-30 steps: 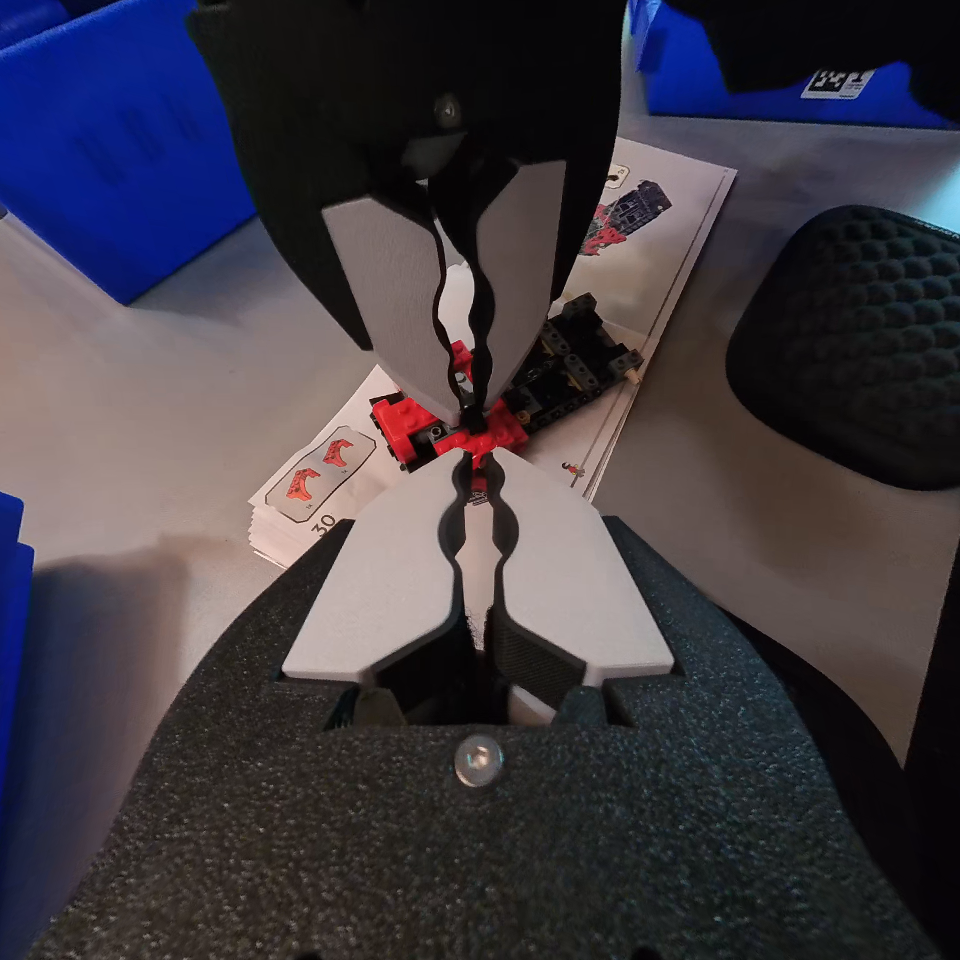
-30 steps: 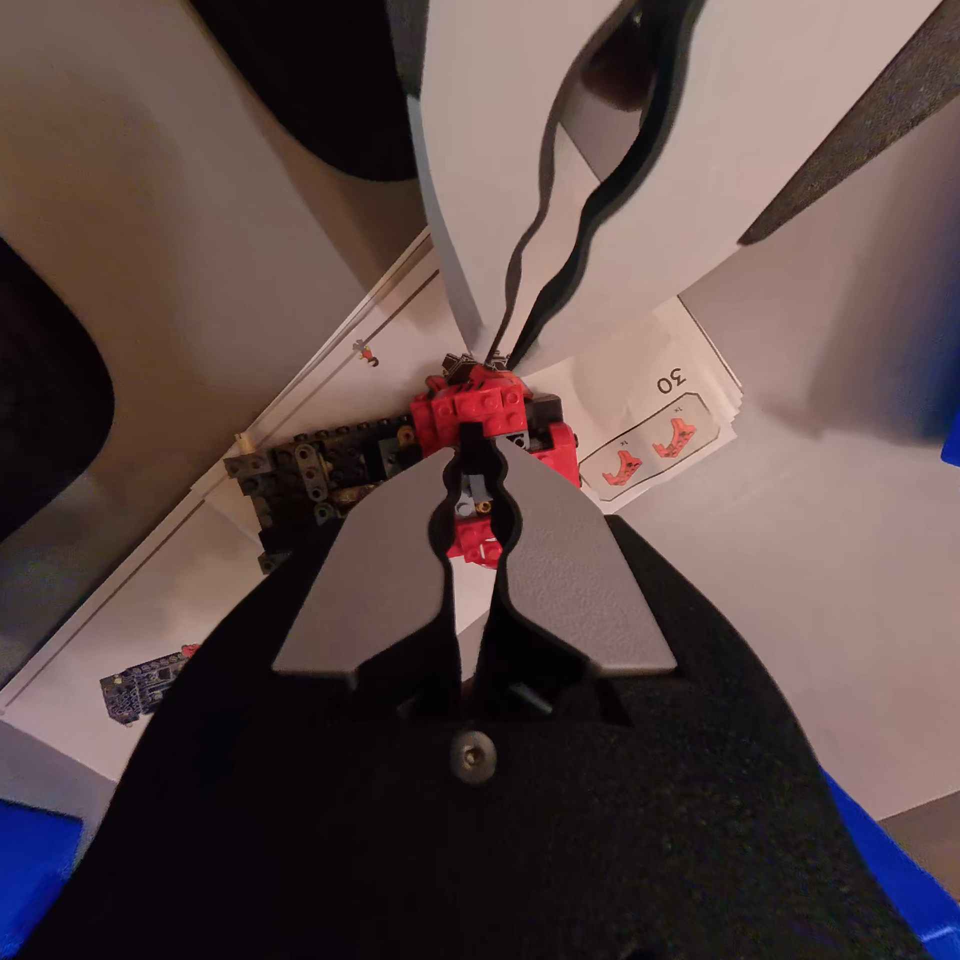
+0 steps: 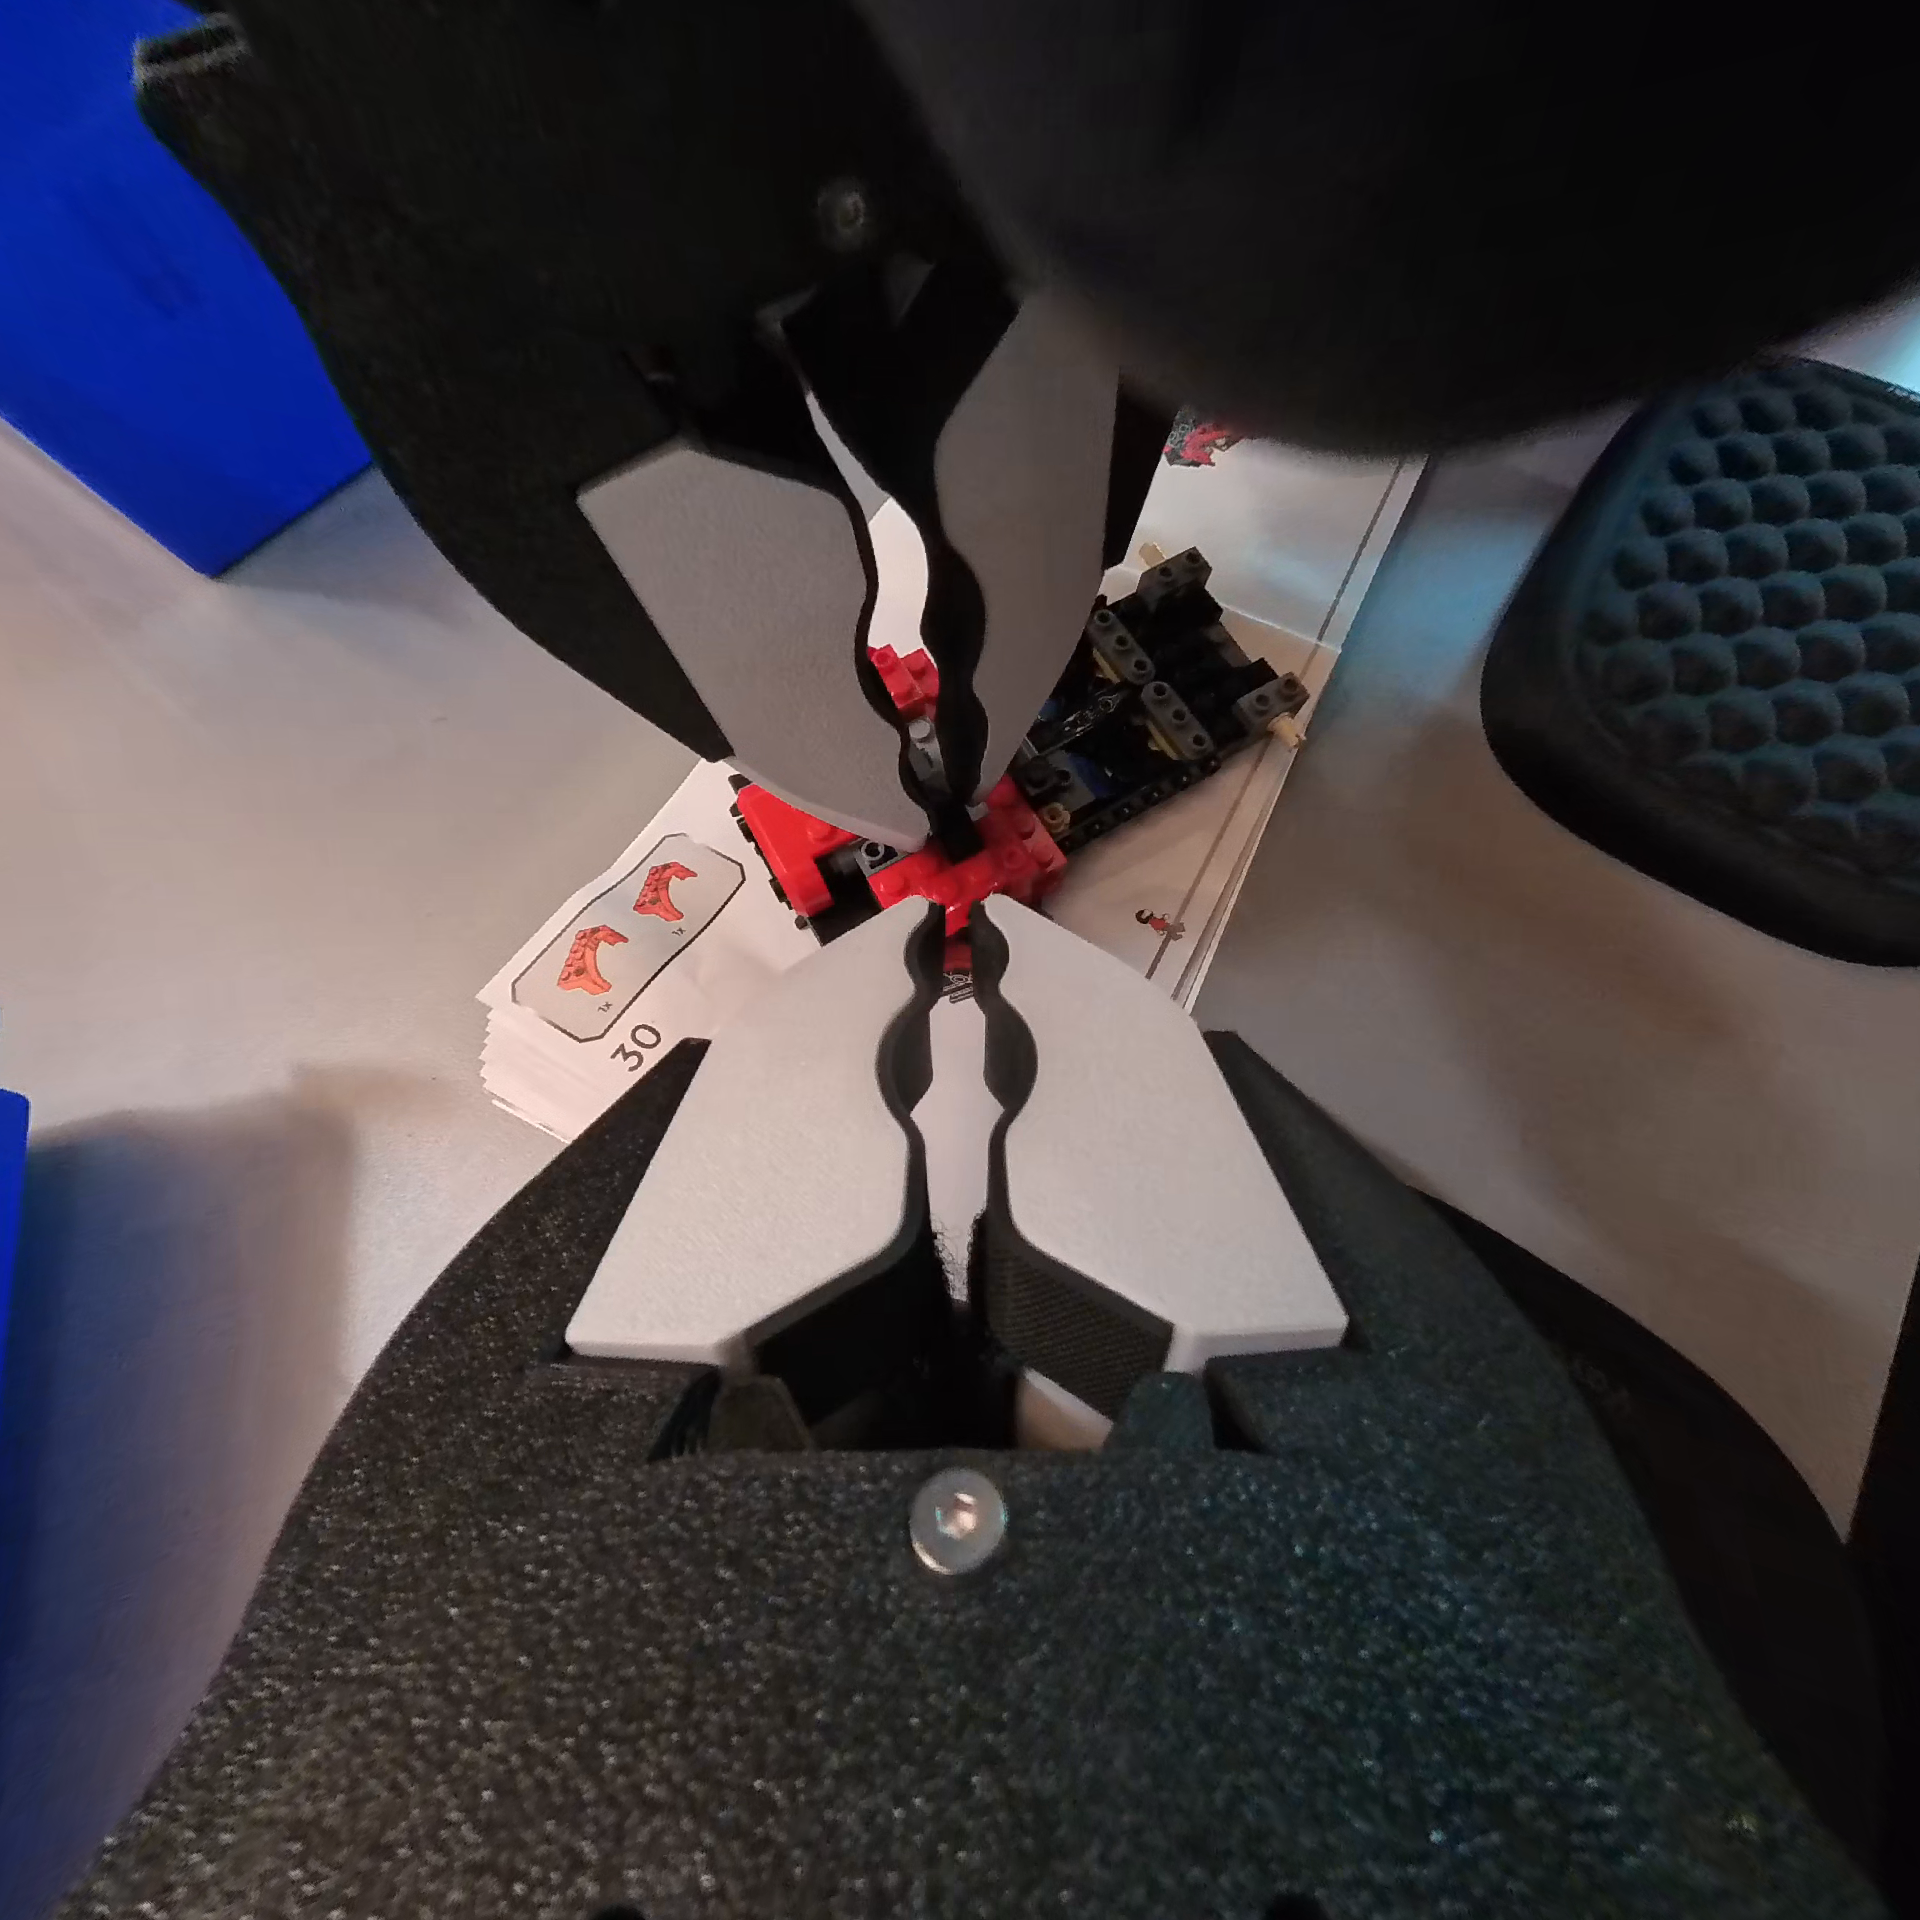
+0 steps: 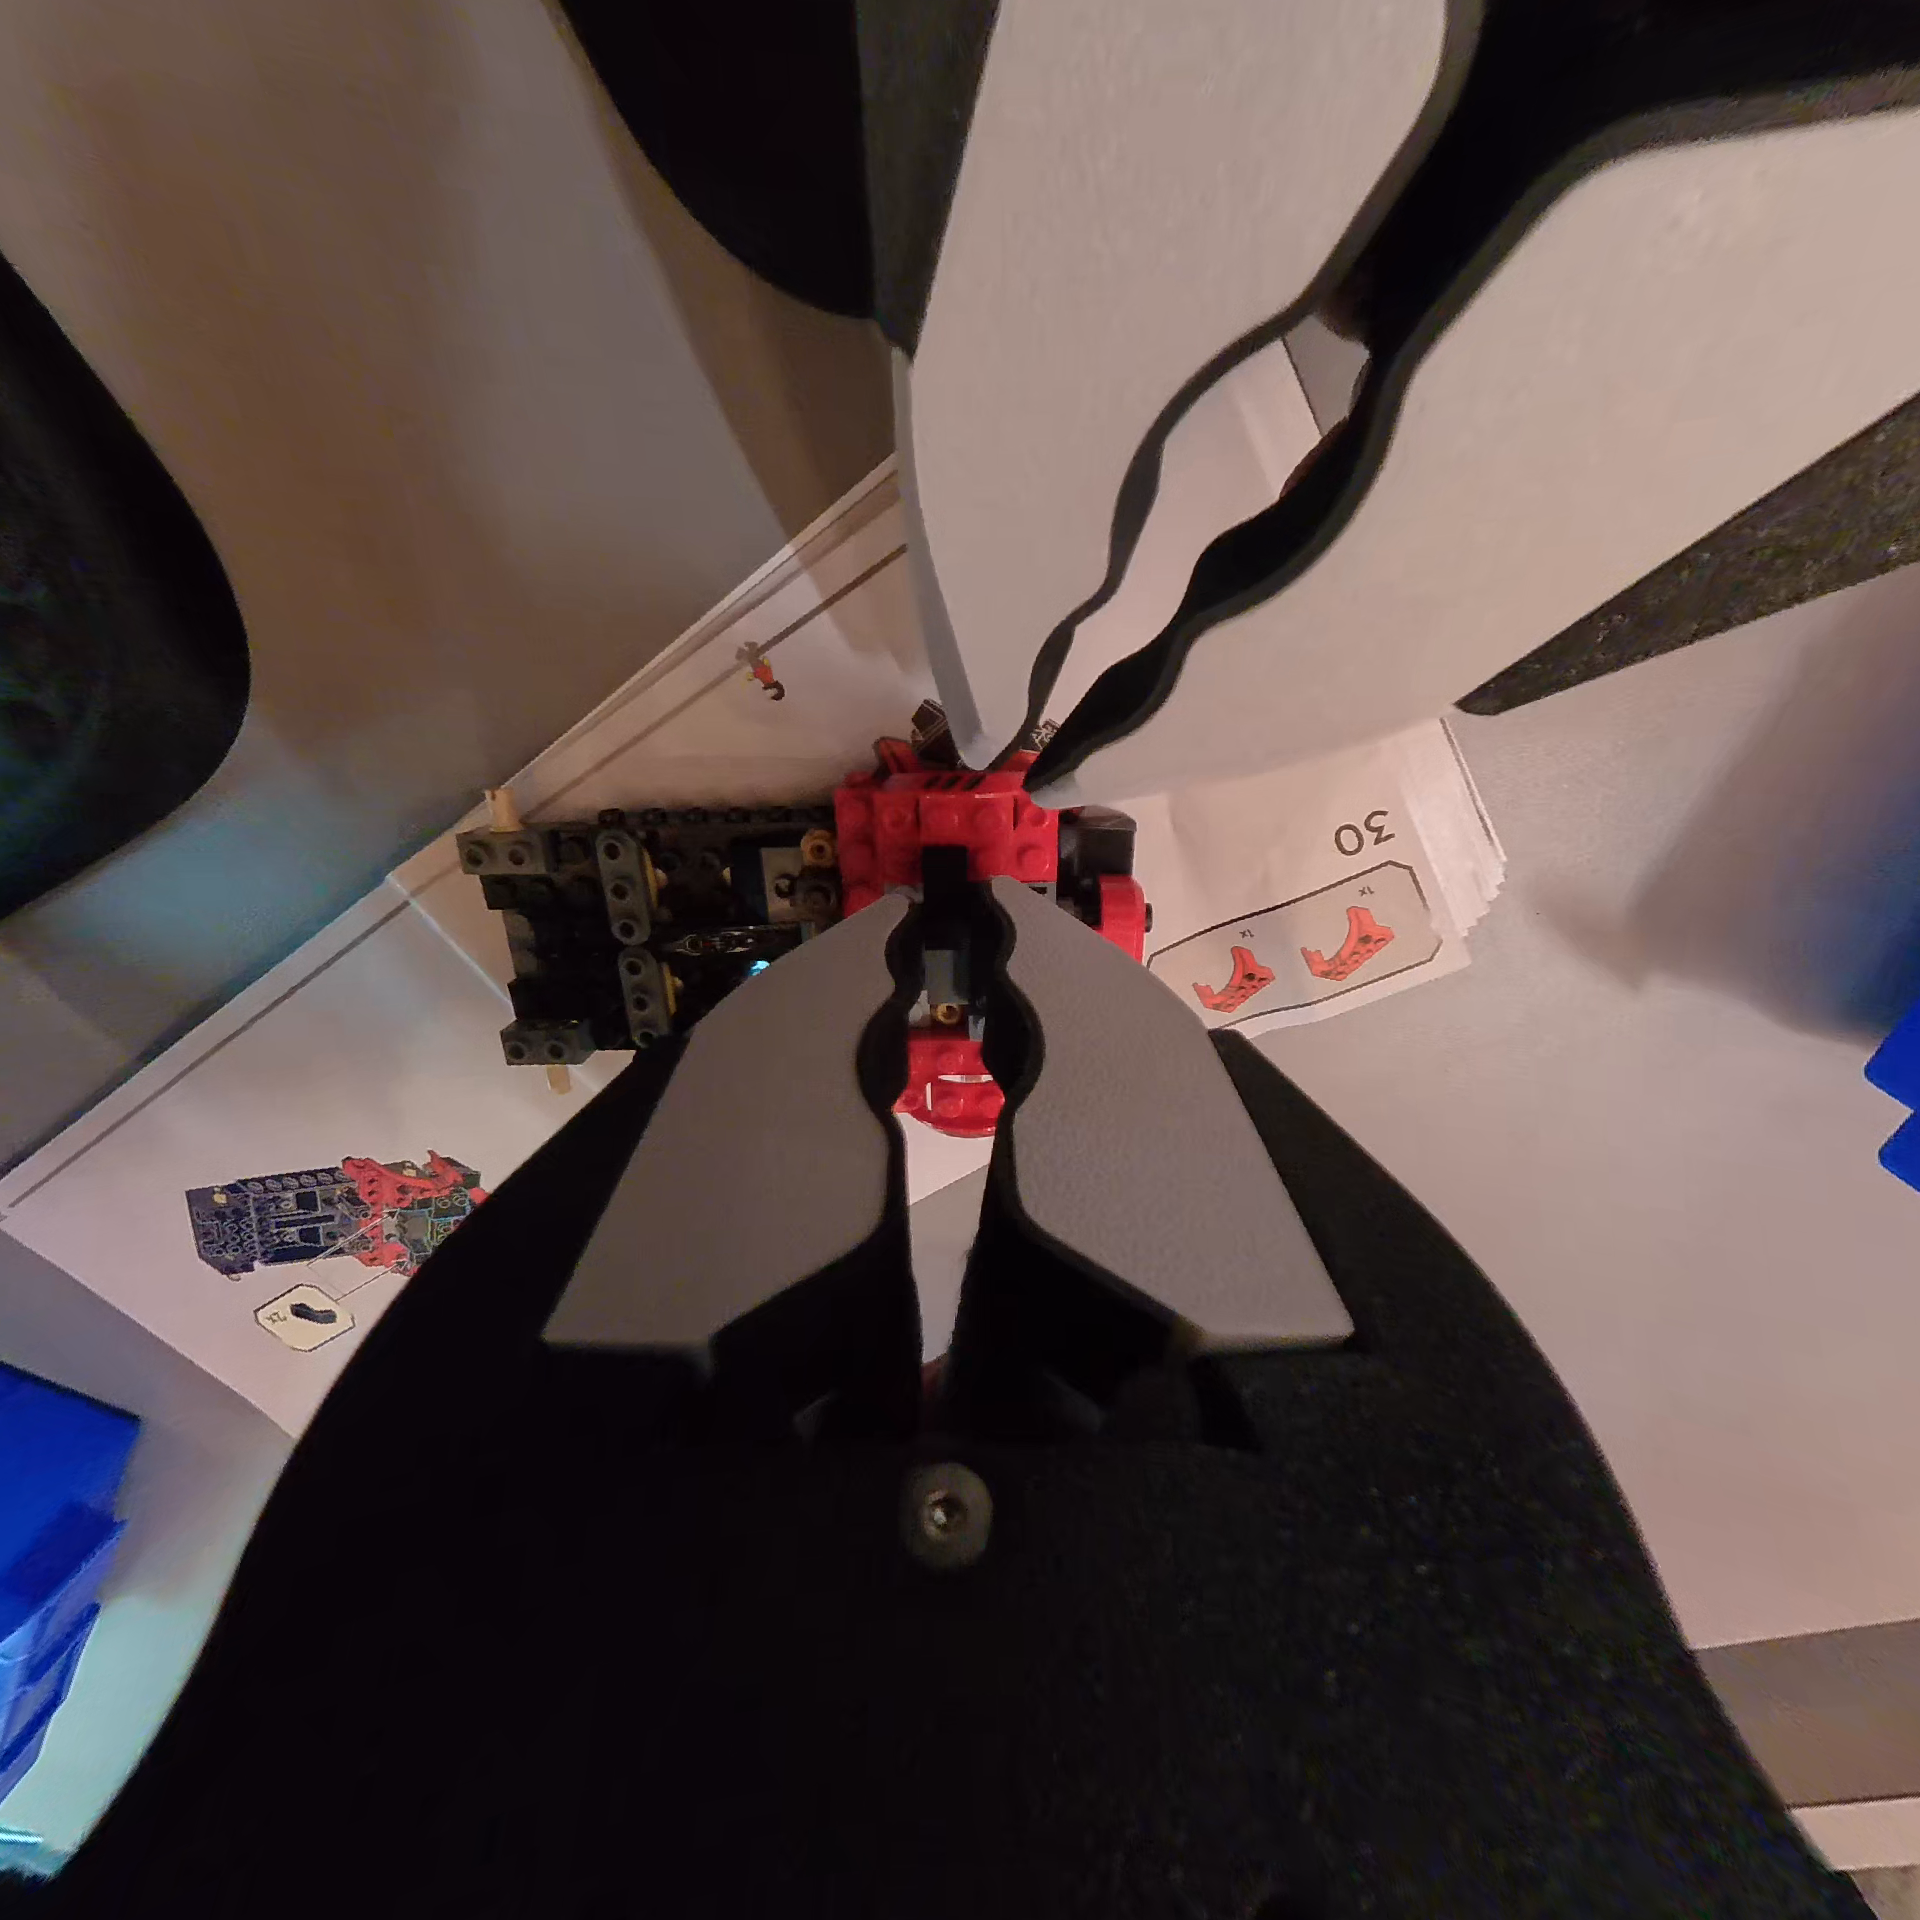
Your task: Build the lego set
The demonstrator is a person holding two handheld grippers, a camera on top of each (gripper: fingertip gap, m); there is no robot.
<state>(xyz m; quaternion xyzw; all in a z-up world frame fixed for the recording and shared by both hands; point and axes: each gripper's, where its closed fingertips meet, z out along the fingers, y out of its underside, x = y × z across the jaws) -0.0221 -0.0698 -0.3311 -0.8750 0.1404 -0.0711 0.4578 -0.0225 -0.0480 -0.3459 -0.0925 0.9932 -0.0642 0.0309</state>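
Observation:
The lego model point(image 3: 1023, 831), a red front on a black and grey chassis, lies on the open instruction booklet point(image 3: 644, 935). My left gripper point(image 3: 951, 914) comes from the near side and is shut on the model's red front edge. My right gripper point(image 3: 948, 826) comes from the far side, tip to tip with the left one. In the right wrist view, my right gripper point(image 4: 945, 899) is shut on a small black piece point(image 4: 943, 868) that sits against the model's red bricks point(image 4: 935, 821). The left gripper point(image 4: 1003, 764) pinches the model's opposite edge there.
A black textured pad point(image 3: 1714, 675) lies right of the booklet, and also shows in the right wrist view point(image 4: 94, 623). Blue bins stand at the far left point(image 3: 135, 312) and near left point(image 3: 10, 1299). The grey table point(image 3: 312, 779) surrounds the booklet point(image 4: 1351, 904). The tips of both grippers are at nearly the same place.
The right gripper's body has leaned closer over the model and fills more of the left wrist view. Both sets of fingertips stay on the red front. The model has barely shifted.

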